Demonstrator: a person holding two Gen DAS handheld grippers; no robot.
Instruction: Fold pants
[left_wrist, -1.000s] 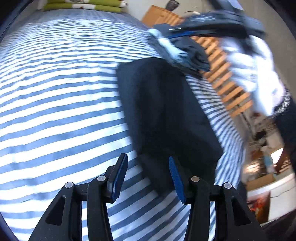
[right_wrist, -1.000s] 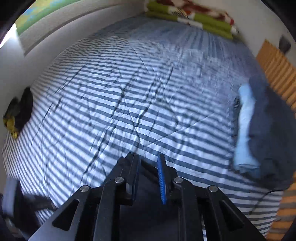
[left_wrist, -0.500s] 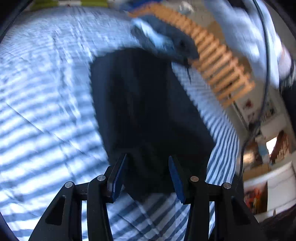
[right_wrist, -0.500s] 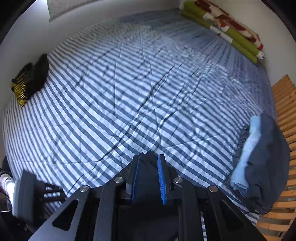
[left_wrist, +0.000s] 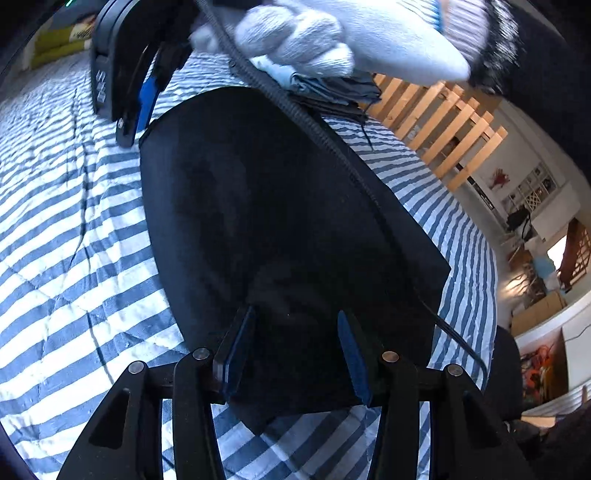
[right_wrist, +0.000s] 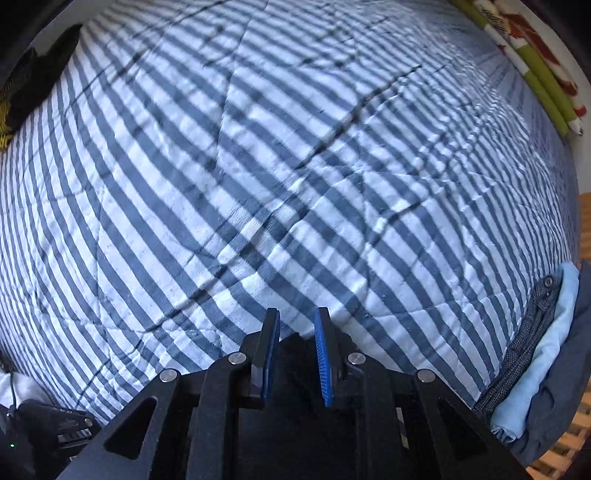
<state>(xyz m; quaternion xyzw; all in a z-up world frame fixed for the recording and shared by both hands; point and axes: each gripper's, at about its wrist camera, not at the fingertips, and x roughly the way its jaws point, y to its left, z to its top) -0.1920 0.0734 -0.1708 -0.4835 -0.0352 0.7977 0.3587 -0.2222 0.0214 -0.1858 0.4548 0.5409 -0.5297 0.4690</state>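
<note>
The pants (left_wrist: 280, 221) lie on the striped bed (right_wrist: 258, 166) as a compact dark rectangle, so the folding looks mostly done; probably only setting down the far edge and a last smoothing are left. The right gripper (right_wrist: 295, 354), in a gloved hand (left_wrist: 351, 33), points down at that far edge with narrow jaws pinching the dark cloth. The left gripper (left_wrist: 295, 354) tilts down over the near edge, jaws half open, gripping nothing that I can see.

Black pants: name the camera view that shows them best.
The left wrist view. There the black pants lie folded along the striped bedspread, most of their outline visible, beyond the left claw. The right wrist view shows only a dark bit of them between the right claw's fingers.
</note>
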